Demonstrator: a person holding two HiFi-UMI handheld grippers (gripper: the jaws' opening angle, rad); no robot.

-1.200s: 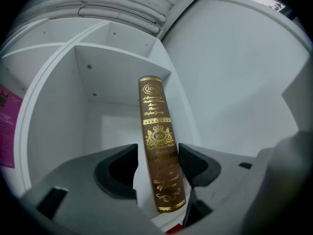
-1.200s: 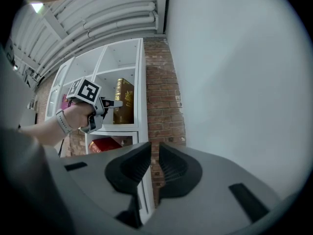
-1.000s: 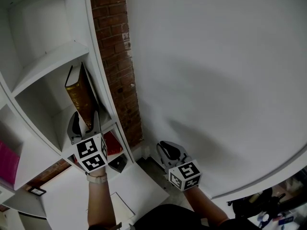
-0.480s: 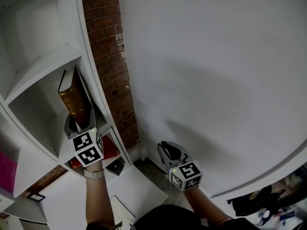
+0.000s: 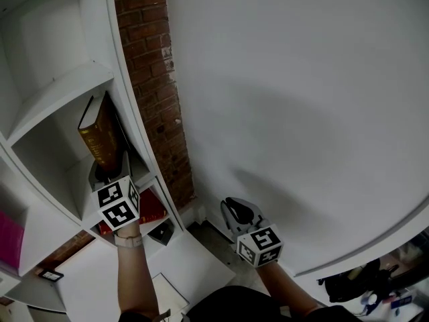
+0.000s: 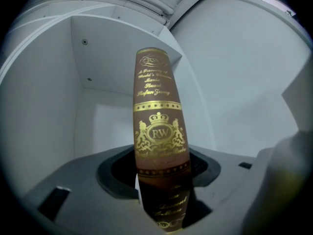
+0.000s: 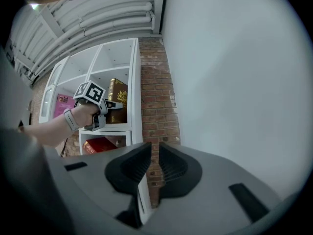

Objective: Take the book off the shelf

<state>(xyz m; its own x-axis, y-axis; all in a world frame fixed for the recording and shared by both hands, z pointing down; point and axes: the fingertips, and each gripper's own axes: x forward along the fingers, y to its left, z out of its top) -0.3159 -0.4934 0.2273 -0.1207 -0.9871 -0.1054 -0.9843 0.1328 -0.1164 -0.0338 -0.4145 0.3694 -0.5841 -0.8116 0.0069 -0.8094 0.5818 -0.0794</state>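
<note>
We find the white shelf (image 5: 59,94) at left; in its middle compartment the brown book (image 5: 99,134) stands on end near the right wall, spine outward; our left gripper (image 5: 111,174) faces it, nearer, jaws closing astride the spine's foot, pads not yet touching; room lies leftward and toward us; the right gripper (image 5: 236,212), clenched on nothing, hangs well apart.

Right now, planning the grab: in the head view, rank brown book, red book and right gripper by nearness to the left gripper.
1. Brown book, between the left gripper's closing fingers.
2. Red book, in the cubby just below.
3. Right gripper, far right, beyond the brick column.
</note>
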